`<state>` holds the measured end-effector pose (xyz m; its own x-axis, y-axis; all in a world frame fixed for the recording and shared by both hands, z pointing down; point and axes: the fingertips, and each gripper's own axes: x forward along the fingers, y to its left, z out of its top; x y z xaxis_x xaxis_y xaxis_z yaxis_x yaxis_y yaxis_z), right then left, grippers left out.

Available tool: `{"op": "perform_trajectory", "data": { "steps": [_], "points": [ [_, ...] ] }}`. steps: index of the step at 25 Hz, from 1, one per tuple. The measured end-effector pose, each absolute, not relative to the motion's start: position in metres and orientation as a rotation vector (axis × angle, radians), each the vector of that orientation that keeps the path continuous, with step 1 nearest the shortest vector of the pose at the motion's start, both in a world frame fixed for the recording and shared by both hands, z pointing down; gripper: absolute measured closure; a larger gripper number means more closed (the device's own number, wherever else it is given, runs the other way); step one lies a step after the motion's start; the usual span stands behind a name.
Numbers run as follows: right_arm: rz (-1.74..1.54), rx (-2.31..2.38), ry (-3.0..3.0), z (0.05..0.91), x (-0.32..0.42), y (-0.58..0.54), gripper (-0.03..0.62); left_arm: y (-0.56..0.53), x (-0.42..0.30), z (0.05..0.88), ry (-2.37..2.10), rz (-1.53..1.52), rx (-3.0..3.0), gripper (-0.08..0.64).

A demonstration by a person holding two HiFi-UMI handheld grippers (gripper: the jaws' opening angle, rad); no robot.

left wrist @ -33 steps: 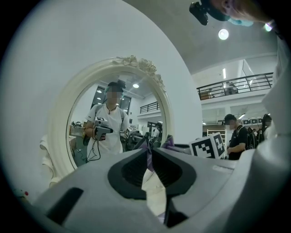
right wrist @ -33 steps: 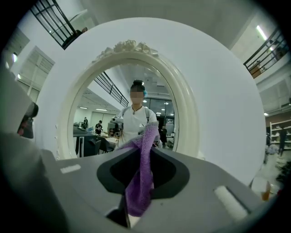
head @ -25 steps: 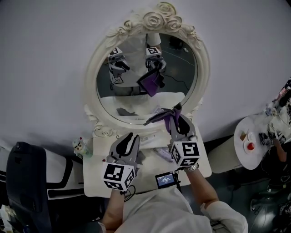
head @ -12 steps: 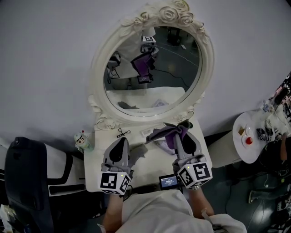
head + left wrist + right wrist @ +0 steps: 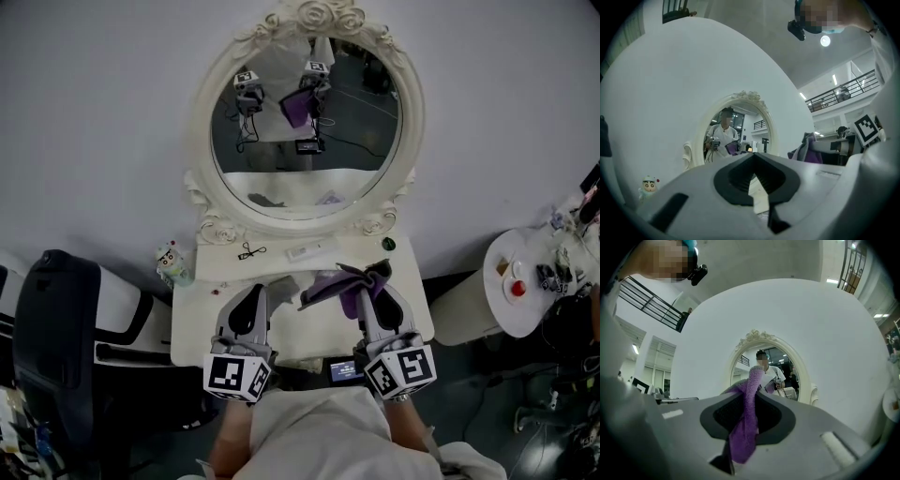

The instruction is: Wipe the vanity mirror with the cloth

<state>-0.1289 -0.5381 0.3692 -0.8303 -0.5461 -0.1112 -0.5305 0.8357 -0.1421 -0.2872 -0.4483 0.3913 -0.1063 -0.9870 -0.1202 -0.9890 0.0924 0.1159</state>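
Pinching the soft, floppy cloth (image 5: 746, 420) at a bunched fold, your right tongs (image 5: 371, 284) clamp it below the mirror (image 5: 309, 178); your left tongs (image 5: 253, 298) sit closed, empty.

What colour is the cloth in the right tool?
Purple; the cloth shows best in the right gripper view, clamped between the jaws.
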Motion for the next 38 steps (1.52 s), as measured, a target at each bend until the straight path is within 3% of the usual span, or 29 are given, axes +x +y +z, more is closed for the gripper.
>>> {"op": "perform_trajectory", "data": {
  "steps": [14,26,38],
  "points": [
    [-0.337,-0.696,2.953,0.431,0.028,-0.458,0.512,-0.359,-0.087,0.446,2.438,0.072,-2.118,0.560],
    [-0.273,-0.780,2.916,0.418,0.065,-0.353,0.512,-0.270,-0.055,0.441,2.325,0.100,-2.205,0.560],
    [-0.309,-0.940,2.913,0.429,0.061,-0.212,0.512,-0.140,-0.078,0.465,2.306,0.212,-2.302,0.560]
  ]
}}
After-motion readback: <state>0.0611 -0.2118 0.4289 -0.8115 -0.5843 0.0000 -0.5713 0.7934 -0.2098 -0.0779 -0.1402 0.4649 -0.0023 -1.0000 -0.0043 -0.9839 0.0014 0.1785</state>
